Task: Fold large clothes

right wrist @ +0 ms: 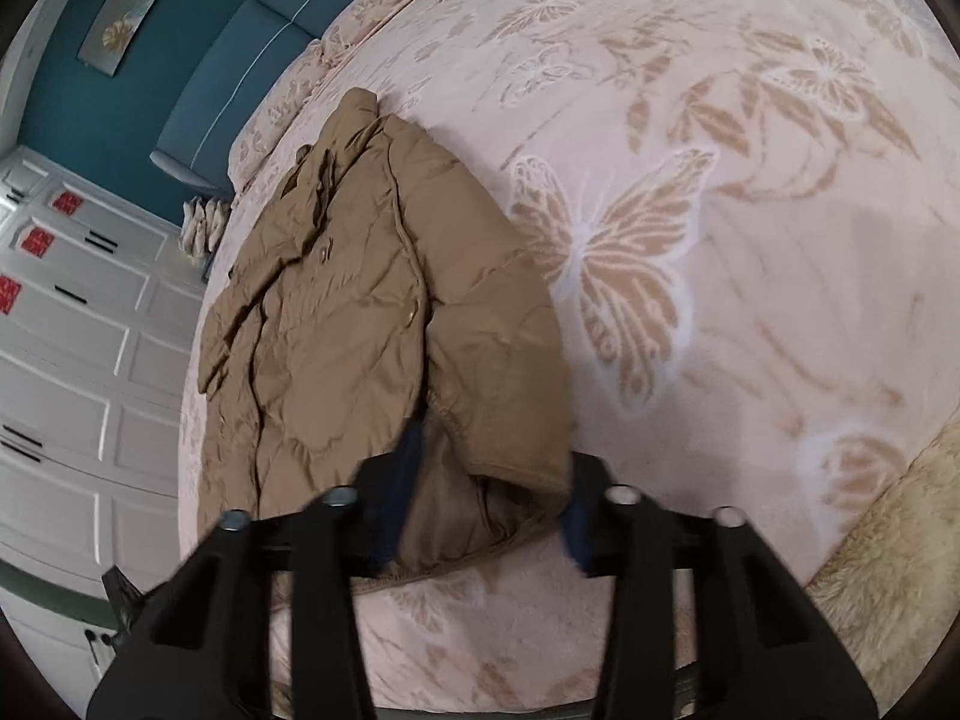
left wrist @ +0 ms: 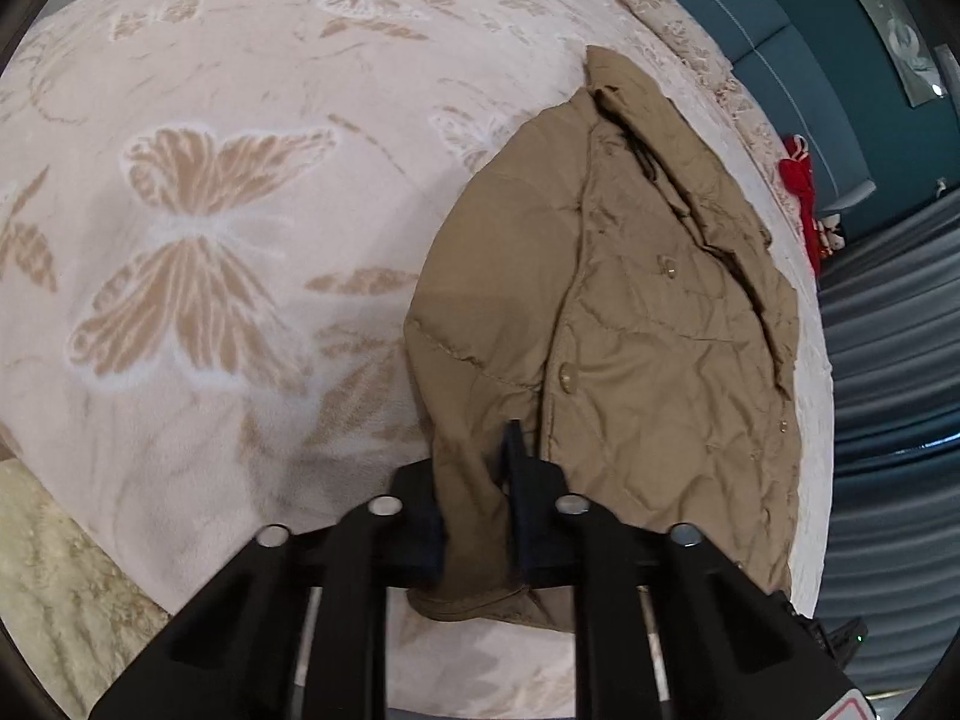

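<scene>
A tan quilted jacket (left wrist: 648, 312) with snap buttons lies on a bed under a cream blanket with butterfly print (left wrist: 198, 252). My left gripper (left wrist: 480, 510) is shut on one sleeve of the jacket, and the cuff hangs below the fingers. In the right wrist view the jacket (right wrist: 336, 330) lies near the bed's left edge. My right gripper (right wrist: 486, 504) has its jaws wide apart around the other sleeve's cuff (right wrist: 480, 504); the cloth lies between the fingers and is not pinched.
A teal headboard (left wrist: 798, 42) and a red item (left wrist: 804, 192) stand at the far end of the bed. White cabinet doors (right wrist: 66, 372) are left of the bed in the right wrist view. A fuzzy beige throw (right wrist: 888, 558) lies at the near edge.
</scene>
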Action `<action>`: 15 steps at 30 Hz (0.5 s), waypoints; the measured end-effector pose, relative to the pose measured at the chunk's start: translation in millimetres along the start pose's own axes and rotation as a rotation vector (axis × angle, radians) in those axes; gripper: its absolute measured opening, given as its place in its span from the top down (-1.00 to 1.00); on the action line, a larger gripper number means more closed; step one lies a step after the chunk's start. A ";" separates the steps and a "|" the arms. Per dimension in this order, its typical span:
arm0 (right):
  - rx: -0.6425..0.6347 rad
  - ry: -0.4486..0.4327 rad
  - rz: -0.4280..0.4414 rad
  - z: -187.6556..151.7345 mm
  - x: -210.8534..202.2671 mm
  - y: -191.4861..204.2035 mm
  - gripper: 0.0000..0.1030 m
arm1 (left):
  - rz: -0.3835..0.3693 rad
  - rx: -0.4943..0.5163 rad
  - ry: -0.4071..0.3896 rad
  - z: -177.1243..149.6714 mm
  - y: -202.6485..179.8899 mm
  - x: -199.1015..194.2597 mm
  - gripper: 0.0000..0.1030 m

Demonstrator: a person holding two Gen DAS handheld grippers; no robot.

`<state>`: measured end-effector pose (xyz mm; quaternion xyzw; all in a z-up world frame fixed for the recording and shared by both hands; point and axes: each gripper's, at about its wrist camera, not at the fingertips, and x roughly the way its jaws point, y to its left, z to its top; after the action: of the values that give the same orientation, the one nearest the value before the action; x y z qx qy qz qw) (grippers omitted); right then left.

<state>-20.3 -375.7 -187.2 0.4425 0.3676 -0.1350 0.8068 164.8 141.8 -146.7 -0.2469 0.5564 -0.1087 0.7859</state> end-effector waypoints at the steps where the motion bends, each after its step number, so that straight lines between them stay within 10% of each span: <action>1: -0.001 -0.005 -0.005 1.1 -1.4 0.6 0.75 | -0.001 0.013 -0.005 -1.3 -3.3 -2.1 0.85; 15: -0.420 0.003 -0.030 -22.9 -105.6 57.5 0.96 | 0.012 0.301 -0.030 -36.1 -33.3 -120.8 0.94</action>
<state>-73.1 -335.6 -84.3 0.2591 0.3954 -0.0666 0.8787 91.7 157.6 -39.9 -0.1244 0.5236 -0.1824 0.8229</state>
